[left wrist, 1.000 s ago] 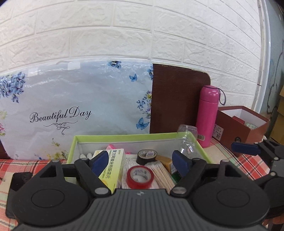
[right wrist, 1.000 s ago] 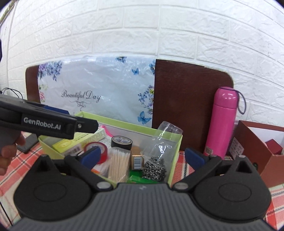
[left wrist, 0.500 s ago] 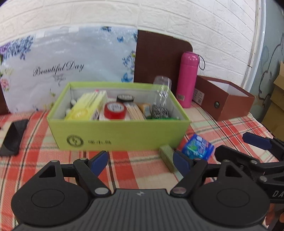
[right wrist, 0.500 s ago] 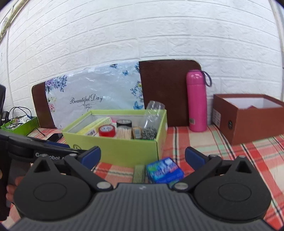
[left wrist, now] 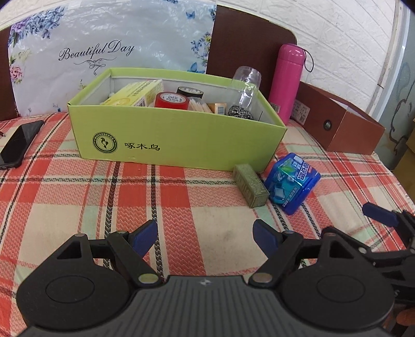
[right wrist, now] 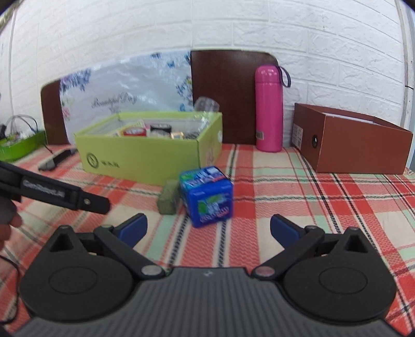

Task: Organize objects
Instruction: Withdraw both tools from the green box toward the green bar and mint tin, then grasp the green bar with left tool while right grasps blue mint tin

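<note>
Both grippers drawn back from over the green box (left wrist: 179,140) (jaws spread throughout), blue cube (right wrist: 207,195) now ahead.

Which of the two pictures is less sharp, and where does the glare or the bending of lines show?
Right wrist view: blurred, the print on the blue box smeared. Left wrist view: sharp, the print on the green box readable; glare on the floral plastic sheet. Both views: fisheye bending of the brick wall lines.
</note>
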